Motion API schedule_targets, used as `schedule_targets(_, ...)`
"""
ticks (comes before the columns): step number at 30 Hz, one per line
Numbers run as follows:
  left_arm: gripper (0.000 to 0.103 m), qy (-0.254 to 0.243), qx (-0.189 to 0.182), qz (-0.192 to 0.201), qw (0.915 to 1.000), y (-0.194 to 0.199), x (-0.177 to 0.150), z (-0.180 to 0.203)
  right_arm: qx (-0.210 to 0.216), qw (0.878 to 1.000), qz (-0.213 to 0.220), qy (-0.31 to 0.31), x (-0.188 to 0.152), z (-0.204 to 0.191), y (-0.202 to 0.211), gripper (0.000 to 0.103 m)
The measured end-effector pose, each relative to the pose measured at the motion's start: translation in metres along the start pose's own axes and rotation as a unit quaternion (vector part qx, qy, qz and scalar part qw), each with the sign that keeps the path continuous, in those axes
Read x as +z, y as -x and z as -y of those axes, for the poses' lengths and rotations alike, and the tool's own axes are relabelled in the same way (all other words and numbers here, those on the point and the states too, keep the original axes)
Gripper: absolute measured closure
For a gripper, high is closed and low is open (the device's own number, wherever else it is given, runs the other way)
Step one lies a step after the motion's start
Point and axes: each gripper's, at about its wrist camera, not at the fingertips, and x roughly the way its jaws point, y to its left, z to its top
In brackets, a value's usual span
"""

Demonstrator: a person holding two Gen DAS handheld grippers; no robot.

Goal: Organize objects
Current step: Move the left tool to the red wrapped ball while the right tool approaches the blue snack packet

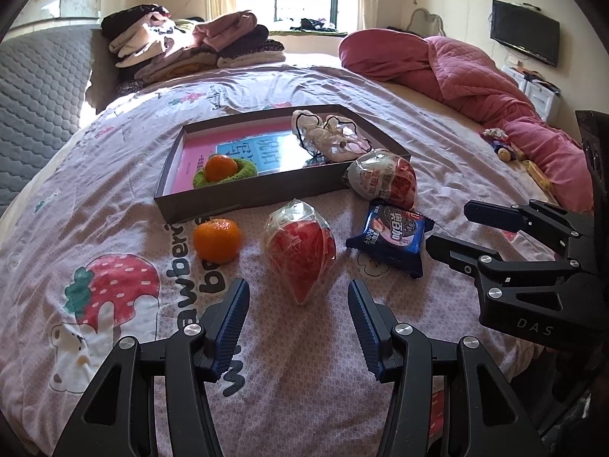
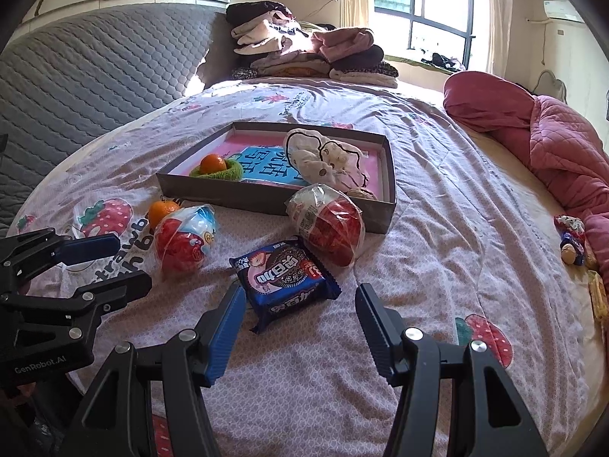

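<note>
A shallow brown box (image 1: 198, 205) (image 2: 386, 209) lies on the bed and holds an orange in a green knit ring (image 1: 220, 169) (image 2: 213, 165), a book and a cream cloth (image 1: 327, 137) (image 2: 327, 163). In front of it lie a loose orange (image 1: 217, 240) (image 2: 161, 211), a red wrapped snack (image 1: 300, 251) (image 2: 182, 243), a second red wrapped snack (image 1: 384, 179) (image 2: 327, 224) and a blue cookie packet (image 1: 392, 236) (image 2: 285, 278). My left gripper (image 1: 298, 297) (image 2: 102, 262) is open just before the first red snack. My right gripper (image 2: 300, 301) (image 1: 453, 230) is open, its fingertips either side of the blue packet's near end.
A pink quilt (image 1: 475, 76) (image 2: 552, 137) is bunched along the right of the bed. Folded clothes (image 1: 190, 42) (image 2: 304, 49) are stacked at the far end. Small items (image 1: 502, 144) (image 2: 571, 243) lie beside the quilt. A grey padded headboard (image 2: 95, 68) stands at the left.
</note>
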Motion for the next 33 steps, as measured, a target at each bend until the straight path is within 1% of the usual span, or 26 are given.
schedule_targets(4,0.048,0.003,-0.003,-0.002,1.0000,-0.006,0.000,0.000,0.004,1.000,-0.009,0.006,-0.002,0.000,-0.010,0.044)
schedule_targets(9,0.048,0.004,-0.009,-0.002,1.0000,-0.011,0.001,0.000,-0.001,1.000,-0.018,0.015,-0.004,0.002,-0.023,0.043)
schedule_targets(12,0.048,0.006,-0.010,-0.002,0.9999,-0.015,0.003,-0.001,0.008,1.000,-0.015,0.020,-0.002,0.002,-0.027,0.039)
schedule_targets(17,0.048,0.007,-0.011,-0.007,0.9999,-0.024,0.003,0.001,0.017,0.999,-0.022,0.046,-0.001,-0.003,-0.039,0.038)
schedule_targets(18,0.048,0.007,-0.010,-0.009,0.9999,-0.027,0.004,0.001,0.011,0.998,-0.024,0.053,-0.001,-0.004,-0.042,0.034)
schedule_targets(19,0.048,0.007,-0.011,-0.009,0.9999,-0.029,0.004,0.001,0.012,0.998,-0.026,0.058,-0.001,-0.006,-0.045,0.033)
schedule_targets(23,0.048,0.013,-0.009,-0.011,0.9998,-0.035,0.006,-0.001,0.021,0.997,-0.036,0.063,-0.003,-0.008,-0.057,0.033)
schedule_targets(25,0.048,0.017,-0.009,-0.011,0.9998,-0.038,0.008,-0.002,0.015,0.997,-0.034,0.071,-0.003,-0.011,-0.061,0.031)
schedule_targets(33,0.048,0.021,-0.009,-0.012,0.9997,-0.048,0.014,-0.003,0.038,0.997,-0.027,0.062,0.004,-0.007,-0.067,0.030)
